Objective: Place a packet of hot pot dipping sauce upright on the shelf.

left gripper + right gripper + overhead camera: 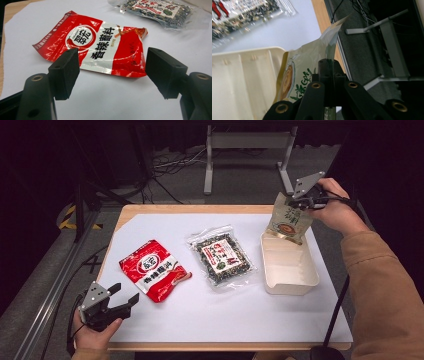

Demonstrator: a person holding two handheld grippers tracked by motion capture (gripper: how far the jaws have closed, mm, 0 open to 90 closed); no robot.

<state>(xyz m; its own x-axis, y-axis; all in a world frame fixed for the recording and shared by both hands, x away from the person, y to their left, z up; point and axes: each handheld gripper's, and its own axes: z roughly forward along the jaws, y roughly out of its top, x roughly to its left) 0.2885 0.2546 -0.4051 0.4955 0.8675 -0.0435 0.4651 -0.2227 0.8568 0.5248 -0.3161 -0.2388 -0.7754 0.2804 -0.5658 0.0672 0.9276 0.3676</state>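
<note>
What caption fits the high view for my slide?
Right gripper lowers a beige printed pouch into the cream plastic tray; open left gripper waits near the red-and-white foil packet.

A beige foil snack pouch with green lettering and a round brown emblem (288,220) hangs upright, its top edge pinched, its bottom edge dipping into the far end of a cream plastic rectangular tray (290,280).

pouch (289,220): beige, green lettering, brown bowl picture
tray (290,282): cream
packet (154,269): red, white band, black lettering
</note>
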